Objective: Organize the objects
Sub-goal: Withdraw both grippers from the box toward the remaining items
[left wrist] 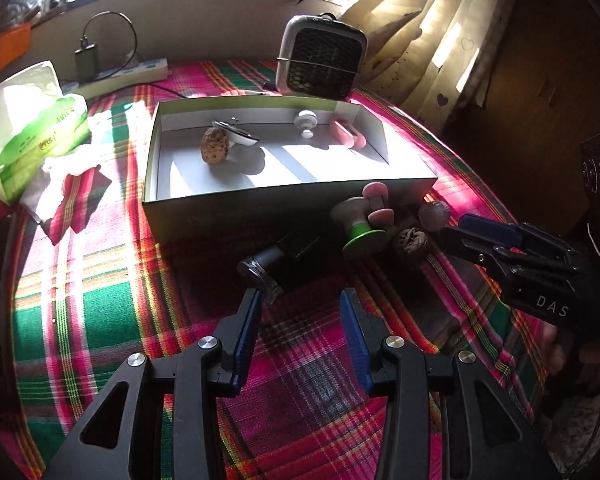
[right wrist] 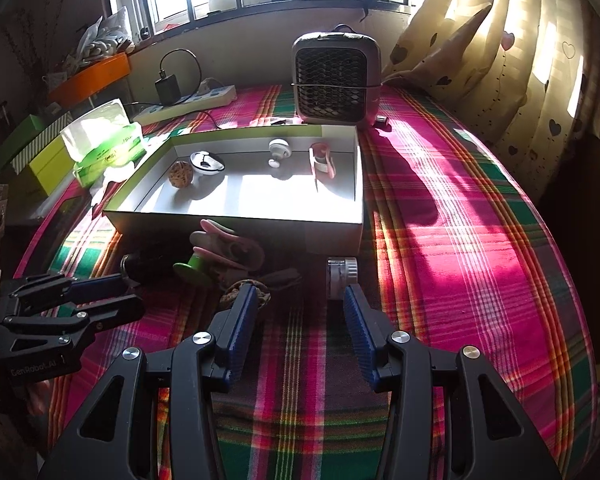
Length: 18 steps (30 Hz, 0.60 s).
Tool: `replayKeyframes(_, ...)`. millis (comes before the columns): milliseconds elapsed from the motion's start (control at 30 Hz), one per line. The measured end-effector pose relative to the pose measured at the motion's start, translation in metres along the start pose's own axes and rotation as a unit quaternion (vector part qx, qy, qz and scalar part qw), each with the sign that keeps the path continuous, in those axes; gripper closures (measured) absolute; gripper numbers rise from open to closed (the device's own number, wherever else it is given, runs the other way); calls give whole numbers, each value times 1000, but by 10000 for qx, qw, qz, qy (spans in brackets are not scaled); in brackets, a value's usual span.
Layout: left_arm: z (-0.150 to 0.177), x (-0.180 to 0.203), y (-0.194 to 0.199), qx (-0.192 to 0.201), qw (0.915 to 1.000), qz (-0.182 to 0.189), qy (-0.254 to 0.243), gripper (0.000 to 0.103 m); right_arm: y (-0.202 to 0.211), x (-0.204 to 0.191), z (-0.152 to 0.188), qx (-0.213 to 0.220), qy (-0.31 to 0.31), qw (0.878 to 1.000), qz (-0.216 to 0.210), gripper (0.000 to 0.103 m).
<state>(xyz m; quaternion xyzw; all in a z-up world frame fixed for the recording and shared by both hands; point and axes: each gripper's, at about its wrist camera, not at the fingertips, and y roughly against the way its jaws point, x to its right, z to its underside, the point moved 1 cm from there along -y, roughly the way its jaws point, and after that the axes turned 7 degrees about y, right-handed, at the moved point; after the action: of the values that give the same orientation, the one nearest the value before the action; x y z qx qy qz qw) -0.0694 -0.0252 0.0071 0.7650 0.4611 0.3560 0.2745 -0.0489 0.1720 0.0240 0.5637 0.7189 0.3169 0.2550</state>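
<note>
So the shallow white box (right wrist: 236, 216) on the plaid bench (right wrist: 460, 240) has four bits inside (spotted ball, silvery cap, white knob, pink clip), the other five-ish items (left wrist: 364, 224) sit piled just in front of it, and both hand-held grippers, left (left wrist: 300, 312) and right (right wrist: 300, 308), hover spread and empty.

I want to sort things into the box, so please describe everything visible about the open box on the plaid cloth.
The box is a shallow, open rectangular tray that looks like cardboard, white inside with a green upper edge and a dark outer wall. It sits flat on the plaid cloth, partly sunlit. Inside lie a brown textured ball, a white dish-like piece, a white knob and a pink item. More small objects lie against its near wall outside.
</note>
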Motion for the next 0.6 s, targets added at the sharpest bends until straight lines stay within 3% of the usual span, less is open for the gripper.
replayKeyframes(233,-10,-11,6,207,9997,-133,-1,57,-6,-8,1,-26,38,9996,-262,57)
replayKeyframes(600,-22,-8,-17,-62,9999,20,-130,56,-27,-22,-1,-241,298,9989,-263,50)
